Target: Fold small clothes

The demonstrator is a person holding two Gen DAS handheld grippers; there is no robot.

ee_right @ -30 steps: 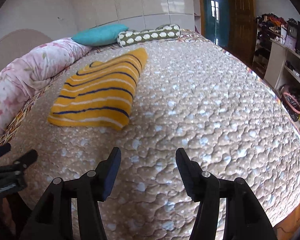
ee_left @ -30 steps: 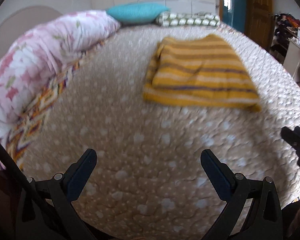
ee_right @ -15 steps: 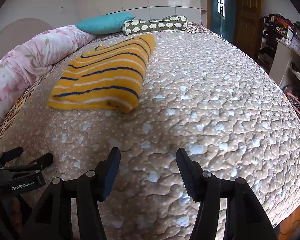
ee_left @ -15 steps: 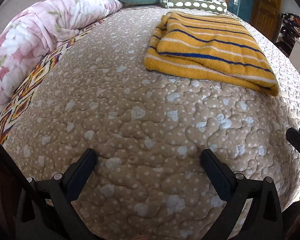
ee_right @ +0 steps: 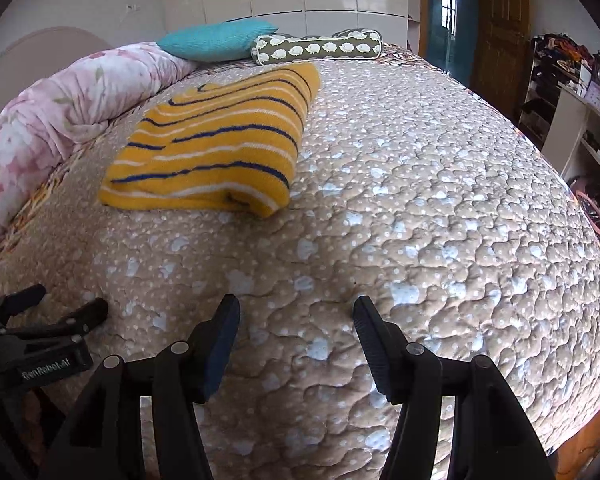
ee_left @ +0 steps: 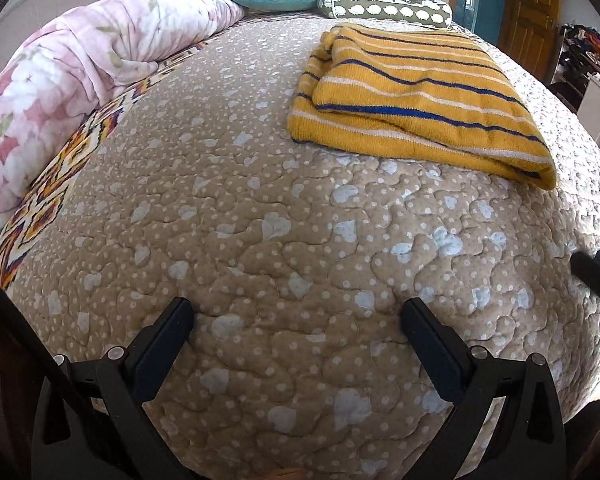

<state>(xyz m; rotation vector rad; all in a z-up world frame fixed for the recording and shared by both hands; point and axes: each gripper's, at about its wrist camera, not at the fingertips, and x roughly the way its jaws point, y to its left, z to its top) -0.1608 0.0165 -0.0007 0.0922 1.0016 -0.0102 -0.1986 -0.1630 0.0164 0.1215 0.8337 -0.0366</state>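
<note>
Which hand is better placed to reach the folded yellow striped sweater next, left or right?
Probably left. The sweater lies ahead of the open left tool, slightly to its right. From the open right tool it sits well off to the left.

right gripper [ee_left: 596,276] cropped by frame edge, shelf items [ee_right: 556,60] indistinct

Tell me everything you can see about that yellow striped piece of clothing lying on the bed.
The yellow striped garment looks like a thick knit, mustard yellow with thin white and dark blue stripes. It is folded into a roughly rectangular bundle, several layers showing at its near edge, and lies flat on the beige quilted bedspread. Nothing but the bedspread touches it; both grippers are apart from it.
</note>
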